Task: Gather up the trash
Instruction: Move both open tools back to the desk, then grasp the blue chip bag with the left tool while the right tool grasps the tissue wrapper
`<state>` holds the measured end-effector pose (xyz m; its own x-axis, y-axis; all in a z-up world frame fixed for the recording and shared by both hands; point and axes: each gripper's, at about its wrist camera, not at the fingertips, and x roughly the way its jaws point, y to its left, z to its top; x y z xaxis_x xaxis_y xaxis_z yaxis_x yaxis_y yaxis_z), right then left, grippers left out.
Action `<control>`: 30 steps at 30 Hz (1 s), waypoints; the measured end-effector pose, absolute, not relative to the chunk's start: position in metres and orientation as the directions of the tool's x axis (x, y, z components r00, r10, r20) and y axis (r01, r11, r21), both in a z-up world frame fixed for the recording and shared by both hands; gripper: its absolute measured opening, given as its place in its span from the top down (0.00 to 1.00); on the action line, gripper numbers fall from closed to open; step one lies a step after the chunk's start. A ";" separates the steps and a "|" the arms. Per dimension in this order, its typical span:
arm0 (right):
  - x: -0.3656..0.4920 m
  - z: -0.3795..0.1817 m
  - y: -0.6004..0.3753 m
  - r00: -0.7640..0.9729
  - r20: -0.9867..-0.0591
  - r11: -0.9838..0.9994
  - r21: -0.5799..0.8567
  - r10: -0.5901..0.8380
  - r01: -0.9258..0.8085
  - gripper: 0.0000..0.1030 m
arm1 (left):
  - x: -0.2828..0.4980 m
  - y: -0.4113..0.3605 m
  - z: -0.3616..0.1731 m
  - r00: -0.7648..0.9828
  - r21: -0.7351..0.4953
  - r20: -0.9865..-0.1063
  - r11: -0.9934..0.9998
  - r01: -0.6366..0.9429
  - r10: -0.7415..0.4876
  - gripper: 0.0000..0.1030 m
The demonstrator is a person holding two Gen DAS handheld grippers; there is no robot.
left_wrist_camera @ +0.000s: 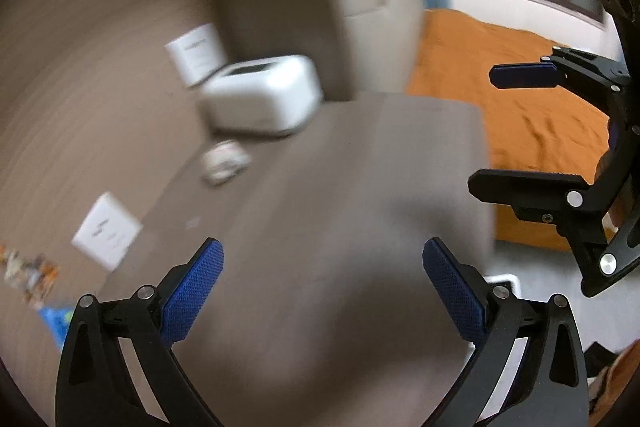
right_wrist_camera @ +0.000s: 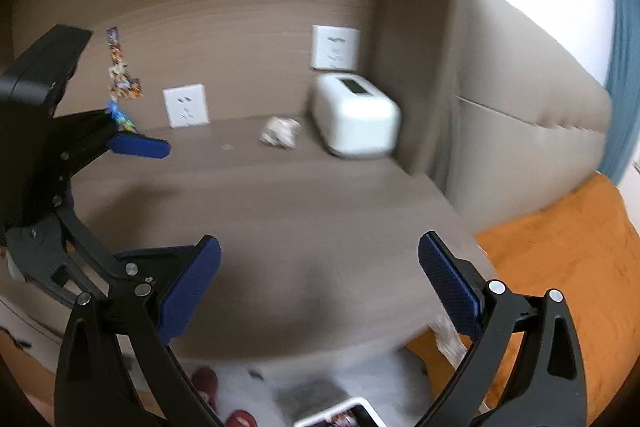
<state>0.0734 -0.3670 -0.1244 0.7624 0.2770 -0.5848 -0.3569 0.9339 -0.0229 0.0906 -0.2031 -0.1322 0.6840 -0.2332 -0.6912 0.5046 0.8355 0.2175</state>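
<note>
Hovering over the brown counter [right_wrist_camera: 304, 211], both claws stand wide open and hold nothing. The left claw [left_wrist_camera: 323, 287] hangs above the counter's near part, its blue pads [left_wrist_camera: 194, 291] well apart. The right claw [right_wrist_camera: 319, 285] is spread just as wide over the near edge; in the left view it shows at the right side, over the orange bed [left_wrist_camera: 520, 115].

A crumpled white paper wad [right_wrist_camera: 280, 133] lies at the far side of the counter, just left of a white box-shaped device [right_wrist_camera: 356, 117] that sits in the far right corner against the wall. 2 white wall sockets [right_wrist_camera: 186, 105] are set in the brown wall behind, 1 left of the wad and 1 above the device. A colourful wrapper [right_wrist_camera: 122, 79] hangs at the far left, near the left claw's far pad. Below the counter's near edge a white bin rim [right_wrist_camera: 340, 413] shows on the floor. Both views are blurred.
</note>
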 end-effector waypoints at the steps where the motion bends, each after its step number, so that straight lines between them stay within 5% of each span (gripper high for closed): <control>1: 0.082 -0.123 -0.354 0.758 -0.585 0.927 -0.025 0.289 -0.373 0.04 | 0.095 -0.191 -0.131 0.697 0.222 -0.687 0.853 0.472 -0.207 0.05; 11: 0.172 -0.129 -0.257 0.719 -0.593 0.892 -0.002 0.362 -0.451 0.04 | 0.130 -0.065 -0.130 0.762 0.226 -0.648 0.958 0.179 0.010 0.05; 19: 0.230 -0.151 -0.228 0.712 -0.647 0.916 -0.053 0.271 -0.397 0.04 | 0.156 0.022 -0.157 0.722 0.246 -0.648 0.964 -0.102 0.242 0.05; 30: 0.305 -0.192 -0.215 0.681 -0.721 0.956 -0.096 0.126 -0.279 0.04 | 0.192 0.084 -0.195 0.629 0.256 -0.708 0.947 -0.195 0.321 0.05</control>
